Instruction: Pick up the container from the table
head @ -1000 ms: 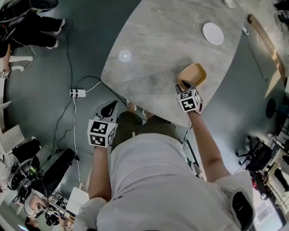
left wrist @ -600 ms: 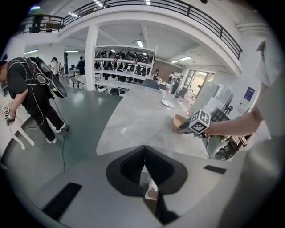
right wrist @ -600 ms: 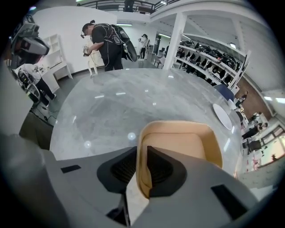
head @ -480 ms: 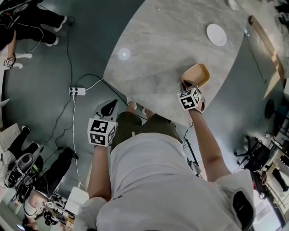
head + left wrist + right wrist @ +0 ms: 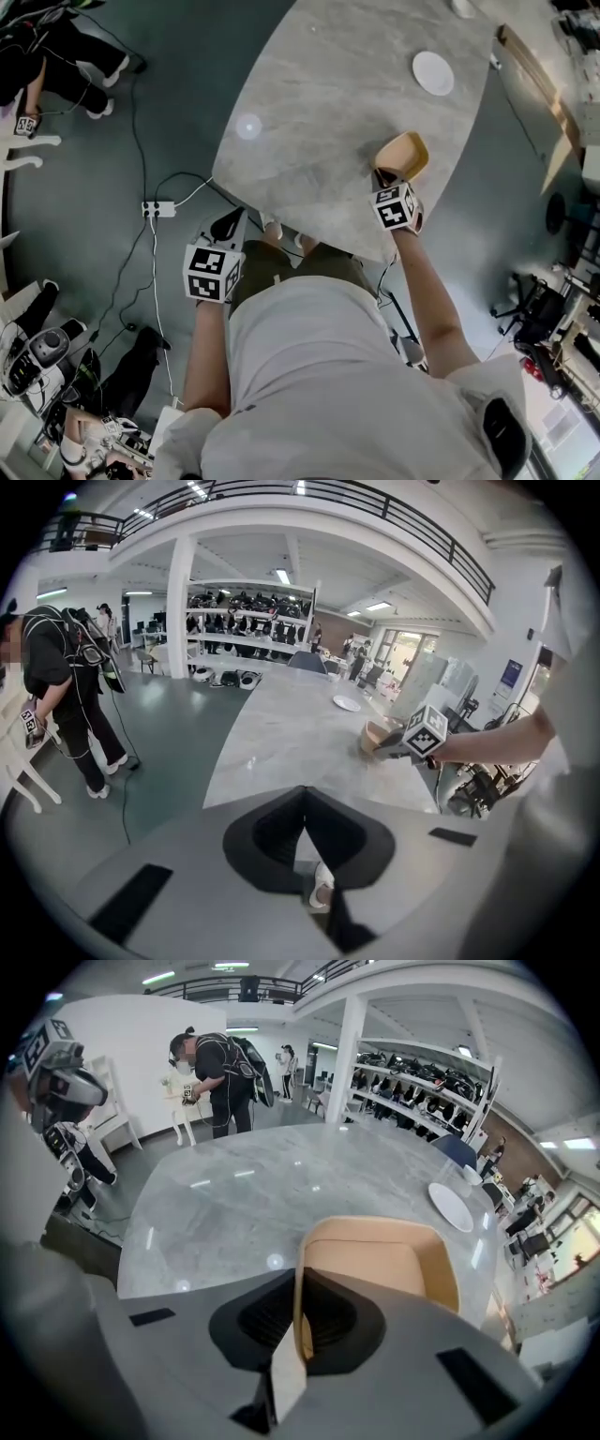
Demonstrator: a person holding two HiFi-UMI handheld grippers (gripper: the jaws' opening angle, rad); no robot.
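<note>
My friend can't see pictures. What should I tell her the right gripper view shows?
The right gripper is closing its jaws on the near wall of a tan container, with a grey marble table spreading beyond it. A white plate lies farther back on the right.

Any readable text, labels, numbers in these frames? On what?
None readable.
Marker cubes on left gripper and right gripper: square patterns only, no letters. Right gripper's fingers are closing on the container wall.
The container: unmarked.
Plate: unmarked.
Blue wall sign: too small to read.
</note>
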